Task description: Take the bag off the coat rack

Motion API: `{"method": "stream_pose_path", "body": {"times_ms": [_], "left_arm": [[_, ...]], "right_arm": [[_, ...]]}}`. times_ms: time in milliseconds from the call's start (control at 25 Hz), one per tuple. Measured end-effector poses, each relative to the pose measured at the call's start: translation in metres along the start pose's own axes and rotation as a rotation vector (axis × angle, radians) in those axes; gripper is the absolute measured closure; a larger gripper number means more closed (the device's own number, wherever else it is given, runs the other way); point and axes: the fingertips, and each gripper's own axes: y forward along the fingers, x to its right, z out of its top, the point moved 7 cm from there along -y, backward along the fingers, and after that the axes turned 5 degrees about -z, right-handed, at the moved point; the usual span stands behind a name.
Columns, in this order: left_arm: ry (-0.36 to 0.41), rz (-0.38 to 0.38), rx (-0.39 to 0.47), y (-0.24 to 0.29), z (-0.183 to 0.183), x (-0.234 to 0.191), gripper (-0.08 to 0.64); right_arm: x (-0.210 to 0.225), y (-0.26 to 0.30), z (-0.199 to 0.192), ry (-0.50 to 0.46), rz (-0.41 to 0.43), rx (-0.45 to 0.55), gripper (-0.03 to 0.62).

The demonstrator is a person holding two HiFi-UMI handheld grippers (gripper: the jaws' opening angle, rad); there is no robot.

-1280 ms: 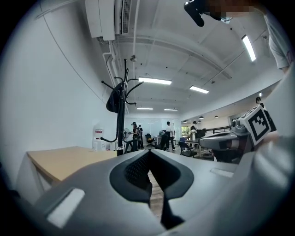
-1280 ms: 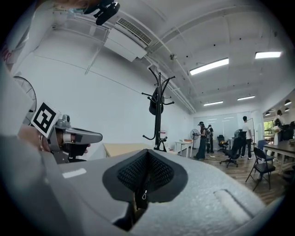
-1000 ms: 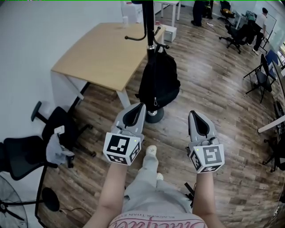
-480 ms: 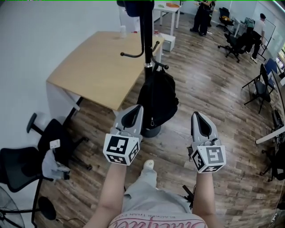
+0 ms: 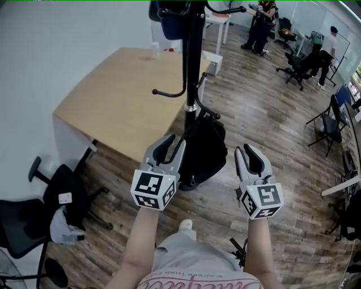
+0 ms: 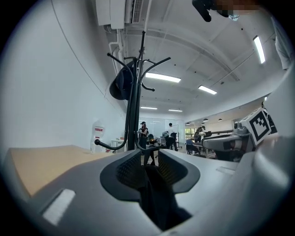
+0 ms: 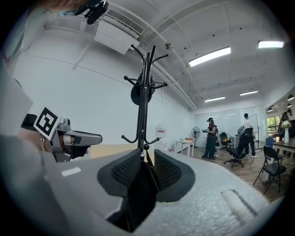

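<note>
A black bag [image 5: 206, 151] hangs low on the black coat rack [image 5: 193, 62], close to the floor. My left gripper [image 5: 169, 148] is just left of the bag and near it, with its jaws opening and nothing between them. To the right of the bag, my right gripper [image 5: 246, 156] also has its jaws opening on nothing. The left gripper [image 6: 150, 159] looks along its jaws at the rack [image 6: 135, 92], and dark bag fabric shows through the gap. From the right gripper [image 7: 146, 159] the rack [image 7: 144, 92] stands straight ahead.
A dark item [image 5: 166, 11] hangs on the rack's top. A wooden table [image 5: 113, 96] stands left of the rack, with black office chairs [image 5: 62, 192] at lower left. People [image 5: 259, 22] and more chairs [image 5: 330, 113] are far back and right on the wood floor.
Both grippers' jaws were shut and have now parted. The rack and bag have come nearer, and the grippers now flank the bag.
</note>
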Motion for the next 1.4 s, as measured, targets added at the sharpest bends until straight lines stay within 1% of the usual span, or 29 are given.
{"method": "stream_pose_path", "body": {"times_ms": [40,200,240,320,560,680,800,1040,1240,1320,1400], "left_arm": [[0.000,-0.005,-0.008,0.005,-0.001,-0.005,0.414],[-0.014,-0.025,-0.039,0.022,-0.009,-0.024,0.344],[-0.021,-0.030,-0.046,0.025,-0.010,-0.028,0.324],[-0.029,-0.042,-0.059,0.031,-0.013,-0.034,0.319],[-0.045,-0.051,-0.080,0.040,-0.024,-0.042,0.321],[-0.044,-0.056,-0.106,0.041,-0.032,-0.038,0.321],[-0.059,-0.045,-0.135,0.041,-0.042,-0.037,0.322],[-0.102,-0.008,-0.211,0.043,-0.071,-0.027,0.322],[-0.210,0.040,-0.250,0.048,-0.093,-0.018,0.330],[-0.219,0.060,-0.278,0.052,-0.102,-0.011,0.328],[-0.210,0.075,-0.306,0.056,-0.114,-0.004,0.318]], "right_arm": [[0.001,0.008,-0.001,0.005,0.002,-0.008,0.487],[0.002,0.038,-0.010,0.033,0.017,-0.045,0.373],[0.002,0.044,-0.011,0.030,0.019,-0.052,0.367],[0.001,0.052,-0.013,0.019,0.022,-0.060,0.377],[-0.001,0.070,-0.024,-0.012,0.049,-0.093,0.377],[0.003,0.072,-0.032,-0.008,0.042,-0.107,0.377],[0.009,0.075,-0.041,0.004,0.044,-0.135,0.377],[0.022,0.088,-0.068,0.019,0.105,-0.214,0.371],[0.038,0.108,-0.091,0.034,0.186,-0.279,0.367],[0.045,0.115,-0.103,0.024,0.225,-0.318,0.364],[0.050,0.121,-0.117,0.004,0.264,-0.355,0.349]]}}
